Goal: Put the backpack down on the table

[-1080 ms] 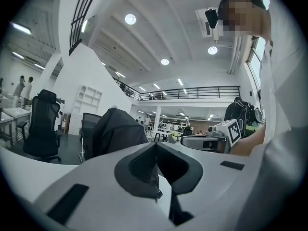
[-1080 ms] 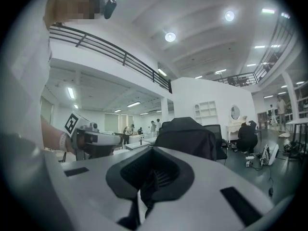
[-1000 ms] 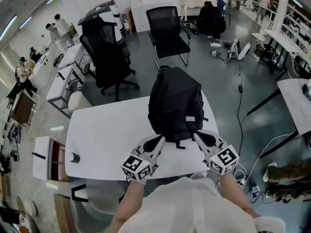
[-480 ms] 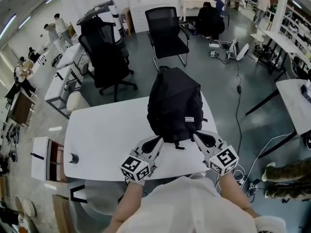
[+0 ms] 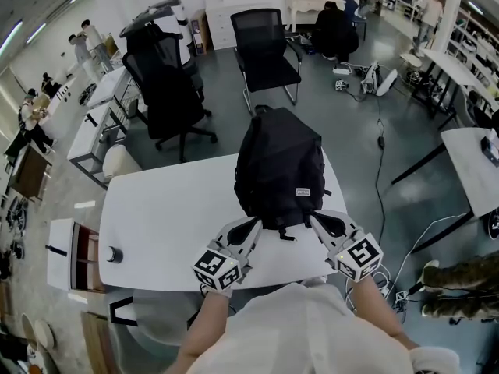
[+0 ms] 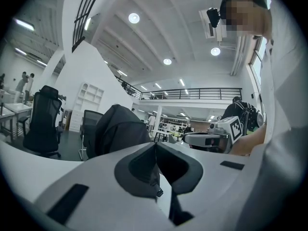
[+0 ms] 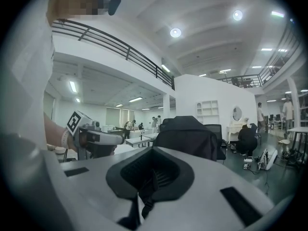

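Backpack (image 5: 281,170), black and bulky, stands on the white table (image 5: 171,216) toward its far right edge, dead ahead of the person at 12 o'clock. The left gripper (image 5: 261,223) sits at the pack's 7 o'clock and the right gripper (image 5: 312,218) at its 5 o'clock, both tips tucked in against its near lower edge. In the left gripper view the jaws are pressed together, and what seems to be a thin black strap (image 6: 175,210) hangs down from between them. The right gripper view shows the same: jaws closed, with a dark strap (image 7: 137,211) trailing below. A black office chair (image 5: 269,45) stands on the floor beyond the pack, at 12 o'clock.
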A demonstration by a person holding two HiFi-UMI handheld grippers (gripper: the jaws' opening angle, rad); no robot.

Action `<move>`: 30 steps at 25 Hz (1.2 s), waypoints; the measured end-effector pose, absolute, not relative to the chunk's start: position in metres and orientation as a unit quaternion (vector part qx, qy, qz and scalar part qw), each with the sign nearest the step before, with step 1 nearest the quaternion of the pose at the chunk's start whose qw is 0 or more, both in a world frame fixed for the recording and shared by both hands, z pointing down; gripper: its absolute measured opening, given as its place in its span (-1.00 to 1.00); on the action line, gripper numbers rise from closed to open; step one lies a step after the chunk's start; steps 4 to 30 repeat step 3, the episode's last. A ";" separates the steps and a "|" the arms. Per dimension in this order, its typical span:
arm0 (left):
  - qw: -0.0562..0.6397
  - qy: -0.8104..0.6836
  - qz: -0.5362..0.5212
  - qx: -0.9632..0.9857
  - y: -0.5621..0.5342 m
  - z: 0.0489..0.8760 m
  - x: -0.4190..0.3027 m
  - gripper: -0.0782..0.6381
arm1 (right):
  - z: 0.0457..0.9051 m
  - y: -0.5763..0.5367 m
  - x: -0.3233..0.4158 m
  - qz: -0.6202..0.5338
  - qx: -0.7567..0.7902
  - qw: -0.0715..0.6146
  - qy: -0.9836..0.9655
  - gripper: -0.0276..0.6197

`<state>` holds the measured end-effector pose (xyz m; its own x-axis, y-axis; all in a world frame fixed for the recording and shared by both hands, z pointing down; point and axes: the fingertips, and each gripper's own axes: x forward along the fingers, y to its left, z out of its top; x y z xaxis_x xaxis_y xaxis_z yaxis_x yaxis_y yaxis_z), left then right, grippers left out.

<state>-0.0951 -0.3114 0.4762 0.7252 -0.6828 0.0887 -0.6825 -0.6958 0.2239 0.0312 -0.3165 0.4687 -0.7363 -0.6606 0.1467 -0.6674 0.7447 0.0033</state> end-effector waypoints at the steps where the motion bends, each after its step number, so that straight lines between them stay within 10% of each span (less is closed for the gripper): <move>1: 0.122 -0.371 -0.001 0.921 -0.312 0.477 -0.096 -0.72 | 0.469 -0.317 0.031 0.025 0.357 0.069 -0.931 -0.87; 30: 0.124 -0.372 -0.002 0.920 -0.314 0.479 -0.097 -0.72 | 0.470 -0.319 0.030 0.027 0.357 0.070 -0.931 -0.87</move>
